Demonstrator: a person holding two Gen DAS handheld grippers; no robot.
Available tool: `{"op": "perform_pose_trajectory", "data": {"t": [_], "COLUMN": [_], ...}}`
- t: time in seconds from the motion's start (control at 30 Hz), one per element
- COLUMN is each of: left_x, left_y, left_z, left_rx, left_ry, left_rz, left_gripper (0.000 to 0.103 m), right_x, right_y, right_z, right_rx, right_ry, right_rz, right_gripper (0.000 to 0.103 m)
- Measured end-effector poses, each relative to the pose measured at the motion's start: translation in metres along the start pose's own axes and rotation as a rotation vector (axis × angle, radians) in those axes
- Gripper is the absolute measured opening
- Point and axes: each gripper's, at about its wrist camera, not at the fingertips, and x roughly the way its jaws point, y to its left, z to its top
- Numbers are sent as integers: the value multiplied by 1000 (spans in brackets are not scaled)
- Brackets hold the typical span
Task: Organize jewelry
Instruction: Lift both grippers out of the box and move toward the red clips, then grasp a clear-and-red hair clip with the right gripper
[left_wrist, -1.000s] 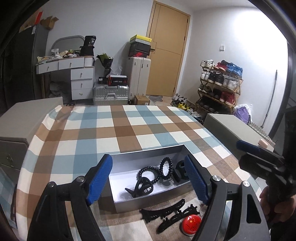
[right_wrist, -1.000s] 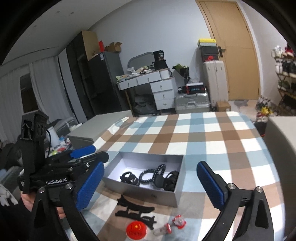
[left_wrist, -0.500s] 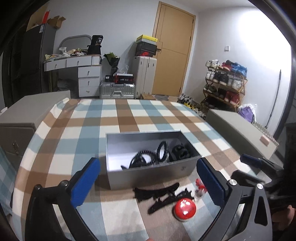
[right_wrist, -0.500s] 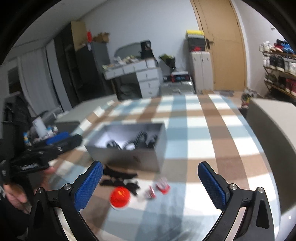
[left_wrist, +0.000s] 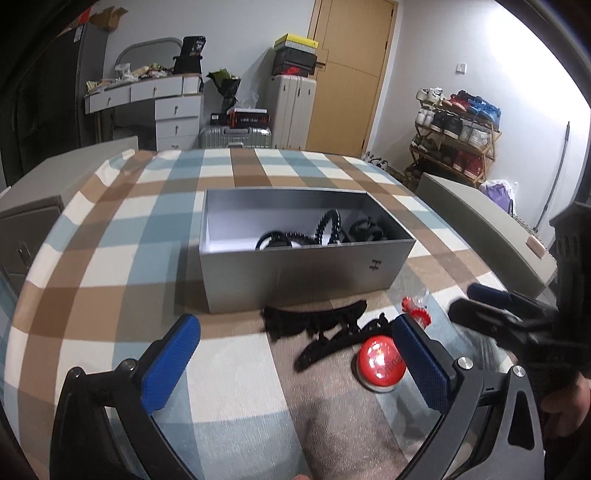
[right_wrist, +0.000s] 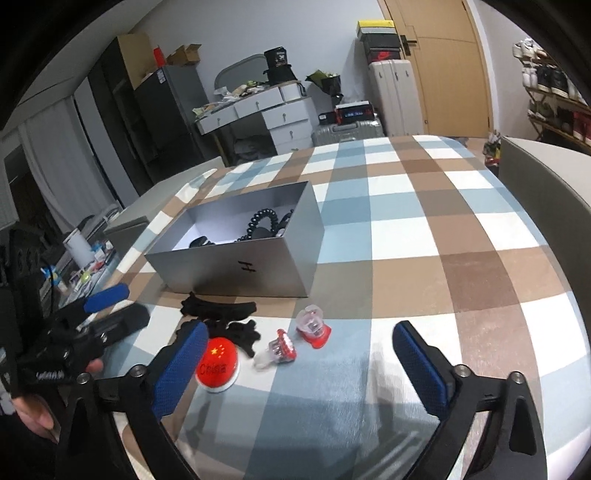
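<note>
— Where are your tongs?

— Both hang over the desk (left_wrist: 110, 236). My left tongs (left_wrist: 295, 354) gape wide, empty; a black clip (left_wrist: 314, 319) lies ahead between the fingers, and the red badge (left_wrist: 380, 363) is just beside the right finger.

— And the right tongs?

— My right tongs (right_wrist: 299, 363) are closing with nothing pinched. Two clear-and-red pieces (right_wrist: 295, 339) lie between the fingers; the badge sits by the left finger.

— The box?

— The grey box (right_wrist: 240, 266) stands beyond them, black beads (right_wrist: 260, 221) inside.

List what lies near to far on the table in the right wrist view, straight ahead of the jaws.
Red badge → red-and-clear clips → black hair clip → grey box → bare checked tablecloth.
</note>
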Motion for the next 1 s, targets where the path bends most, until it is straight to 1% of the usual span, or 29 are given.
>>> {"op": "perform_pose_trajectory", "data": {"t": [0.03,0.17,0.23,0.37,0.43,0.57,0.63,0.67,0.73,0.77,0.8,1.0], "left_x": [0,0,0,-2,-1,-1,-1,-1,-1,-1,-1,-3], "left_y": [0,-5,-6,-7,-8,-11,-13,-14,-17,-17,-18,-25], "left_z": [-1,-6,-6,-8,-8,-9,-10,-10,-10,-10,-10,-6], "left_rx": [-2,11,15,18,18,26,40,49,60,62,67,96], "left_ry": [4,22,23,25,28,34,32,31,32,33,33,26], "left_rz": [-3,-10,-12,-12,-14,-15,-12,-12,-14,-18,-20,-25], "left_gripper": [101,101,101,101,101,101,101,101,101,101,101,101], "right_x": [2,10,13,18,20,25,27,28,27,28,28,26], "right_y": [-1,-6,-9,-9,-9,-9,-10,-10,-10,-10,-11,-15], "right_z": [1,4,6,8,8,8,6,6,5,4,4,3], "right_rx": [3,48,69,81,85,91,97,97,96,95,98,128], "right_ry": [6,24,38,49,57,79,86,88,87,89,91,79], "right_rz": [3,30,44,35,33,29,39,46,59,60,65,58], "right_gripper": [91,83,75,71,64,55,44,41,28,25,18,18]}}
